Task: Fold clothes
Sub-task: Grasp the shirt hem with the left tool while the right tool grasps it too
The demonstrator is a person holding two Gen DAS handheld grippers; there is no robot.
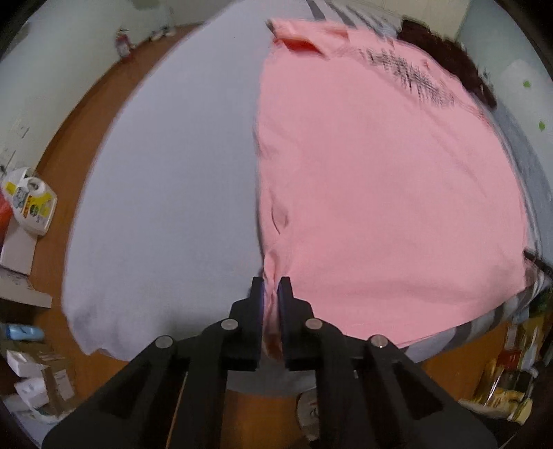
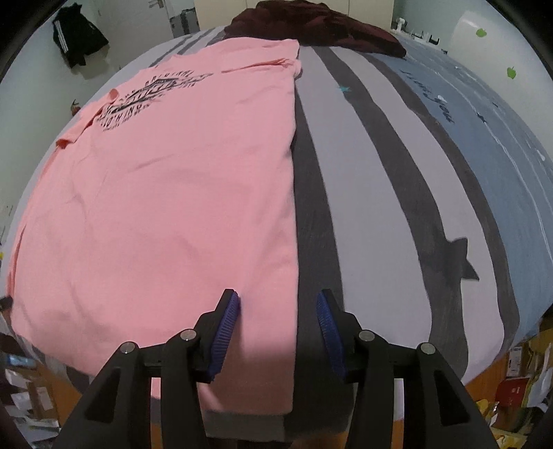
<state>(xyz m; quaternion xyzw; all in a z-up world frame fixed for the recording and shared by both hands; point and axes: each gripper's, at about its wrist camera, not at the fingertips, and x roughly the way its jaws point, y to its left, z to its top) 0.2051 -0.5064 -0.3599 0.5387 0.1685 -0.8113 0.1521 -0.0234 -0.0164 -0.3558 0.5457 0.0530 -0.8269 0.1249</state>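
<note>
At the bottom centre of the left wrist view, the left gripper (image 1: 271, 293) has its fingers pinched together on a bunched bit of the pink T-shirt (image 1: 380, 193), at the near left corner of the hem. The cloth puckers into a ridge there, which suggests the corner is gripped so it can be lifted or pulled taut.

In the right wrist view, the right gripper (image 2: 278, 311) hangs at the bottom centre with its fingers spread apart and holding nothing. They straddle the shirt's right edge near the hem, likely lined up to take the matching corner.

Beyond the fingers the pink T-shirt (image 2: 166, 193) lies spread flat on the bed (image 2: 397, 179), print side up, filling the left half of that frame. Its sleeves sit toward the top, so its full outline is laid out for folding. A dark red garment (image 2: 311, 24) lies heaped at the far end.
</note>
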